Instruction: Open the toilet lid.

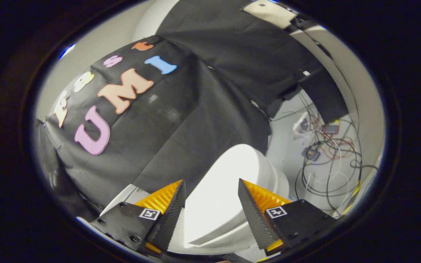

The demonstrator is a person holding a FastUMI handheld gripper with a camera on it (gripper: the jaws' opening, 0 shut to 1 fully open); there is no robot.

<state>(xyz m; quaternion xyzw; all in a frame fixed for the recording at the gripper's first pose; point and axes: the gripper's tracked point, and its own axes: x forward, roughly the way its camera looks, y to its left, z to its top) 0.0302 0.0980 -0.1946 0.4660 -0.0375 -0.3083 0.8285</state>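
The white toilet (269, 171) stands against the black cloth wall, seen tilted. Its smooth white lid (221, 193) lies down over the bowl, its near edge showing as a thin lip between the fingers. My gripper (211, 181) hovers above the lid's near part, open, with the lid showing in the wide gap between the two fingers. Neither finger touches the lid as far as I can tell.
A tangle of cables and small electronic boxes (323, 153) lies on the pale floor beside the toilet. The black cloth wall (181, 120) hangs right behind the toilet. A white panel edge (122, 199) shows beside one finger.
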